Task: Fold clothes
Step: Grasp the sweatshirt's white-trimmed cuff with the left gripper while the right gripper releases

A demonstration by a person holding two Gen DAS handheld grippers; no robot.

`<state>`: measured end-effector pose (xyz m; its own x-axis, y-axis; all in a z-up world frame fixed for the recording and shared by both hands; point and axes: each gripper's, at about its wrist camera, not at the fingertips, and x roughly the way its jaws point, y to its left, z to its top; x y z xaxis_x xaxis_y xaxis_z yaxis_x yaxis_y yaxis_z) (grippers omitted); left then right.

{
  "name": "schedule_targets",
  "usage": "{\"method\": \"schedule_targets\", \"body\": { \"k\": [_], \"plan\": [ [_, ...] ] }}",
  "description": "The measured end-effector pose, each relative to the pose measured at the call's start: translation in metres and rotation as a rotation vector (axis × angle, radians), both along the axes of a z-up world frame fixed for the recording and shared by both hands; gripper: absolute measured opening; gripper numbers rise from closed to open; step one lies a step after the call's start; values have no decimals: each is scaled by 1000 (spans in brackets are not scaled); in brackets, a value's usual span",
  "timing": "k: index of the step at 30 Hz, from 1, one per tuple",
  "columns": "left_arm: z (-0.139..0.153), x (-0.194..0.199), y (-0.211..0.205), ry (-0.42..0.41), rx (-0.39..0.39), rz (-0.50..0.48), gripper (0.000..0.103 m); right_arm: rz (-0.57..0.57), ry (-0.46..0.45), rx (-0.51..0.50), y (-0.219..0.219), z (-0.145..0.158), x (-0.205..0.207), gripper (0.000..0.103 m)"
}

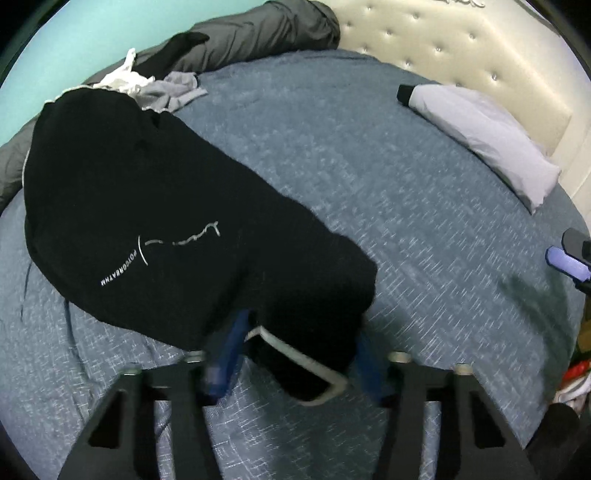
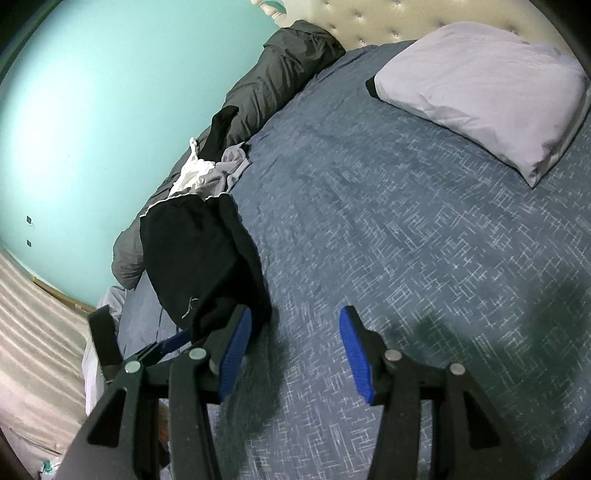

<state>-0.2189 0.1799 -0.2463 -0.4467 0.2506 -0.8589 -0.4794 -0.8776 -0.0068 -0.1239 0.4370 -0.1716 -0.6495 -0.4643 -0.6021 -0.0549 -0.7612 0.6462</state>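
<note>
A black garment [image 1: 147,206] with small white lettering lies spread on the blue bedspread [image 1: 369,184], also seen as the black garment [image 2: 192,251]. Its white-trimmed hem [image 1: 306,362] lies bunched between the blue pads of my left gripper [image 1: 299,354], whose jaws stand wide apart. The cloth drapes over both fingertips and hides them. In the right wrist view one blue finger of the left gripper [image 2: 173,341] reaches under the raised end of the garment. My right gripper [image 2: 295,354] hovers open over bare bedspread just right of the garment, holding nothing.
A pile of white and grey clothes [image 1: 147,86] sits beyond the garment. A dark grey duvet [image 1: 258,33] runs along the teal wall. A lilac pillow [image 1: 487,136] lies by the tufted headboard [image 1: 461,48]. The bed's edge and floor [image 2: 37,314] are at left.
</note>
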Motion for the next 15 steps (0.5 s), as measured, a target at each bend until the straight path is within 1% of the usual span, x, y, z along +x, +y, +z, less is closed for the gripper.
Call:
{"method": "schedule_targets", "body": {
  "k": [2,4,6,10,12,15],
  "plan": [
    [1,-2,-6,6,6,1,31,8,-8,1,-3,-2,-2,51],
    [6,-5,-14,11,19,11,25,20,-16,7,-7,-3,-4,51],
    [14,-11,-26,19,45,28,22,27,-21,18,-11,-4,-6,51],
    [42,-24,-53,60,86,67,19,47,-33,32,-23,-4,-11,54],
    [55,-33,-67,71,104,90,19,75,-42,47,-33,-6,-15,56],
    [76,-47,-89,87,132,124,19,132,-56,83,-56,-11,-22,56]
  ]
}}
